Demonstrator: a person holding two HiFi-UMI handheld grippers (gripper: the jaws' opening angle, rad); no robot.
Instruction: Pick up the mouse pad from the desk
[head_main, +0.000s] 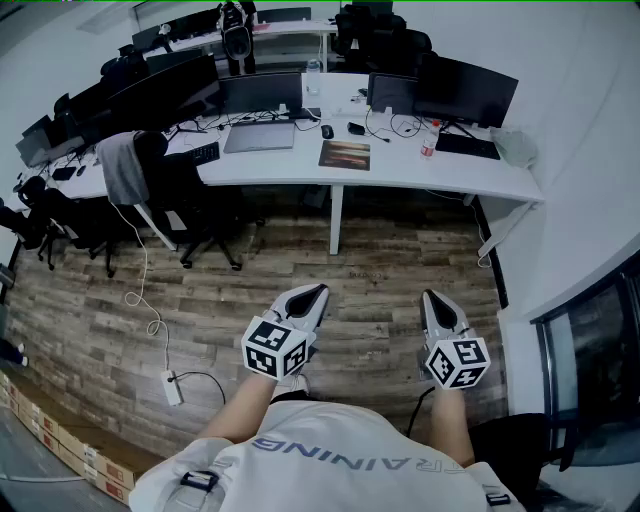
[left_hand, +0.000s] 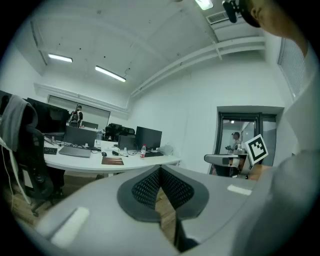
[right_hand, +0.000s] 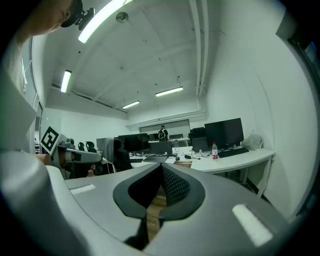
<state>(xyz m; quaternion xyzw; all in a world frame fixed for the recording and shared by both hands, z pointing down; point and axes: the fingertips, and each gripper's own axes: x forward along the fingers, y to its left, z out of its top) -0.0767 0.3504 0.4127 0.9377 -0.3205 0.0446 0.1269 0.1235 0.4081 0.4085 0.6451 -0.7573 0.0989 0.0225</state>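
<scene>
Left gripper (head_main: 316, 293) we find held low over the plank floor (head_main: 380, 300), its jaws brought together tip to tip with nothing between them; in the left gripper view only floorboards show behind the closed pads (left_hand: 172, 187). To its right and apart from it, the right gripper (head_main: 431, 297) is likewise fully closed and empty, as the right gripper view confirms. Both stand well short of the white desk (head_main: 400, 168) that runs across the far side of the floor. Along the desk, from left to right, we note a chair (head_main: 150, 180) with a grey garment draped over its back, a grey laptop (head_main: 260, 137) lying flat, a dark mouse (head_main: 327, 131), and then the mouse pad (head_main: 344, 154). The pad is a brownish rectangle lying flat near the desk's front edge, just right of the laptop and in front of the mouse. Further right stand a clear bottle (head_main: 429, 141) and a black monitor (head_main: 466, 90). Neither gripper touches the mouse pad.
</scene>
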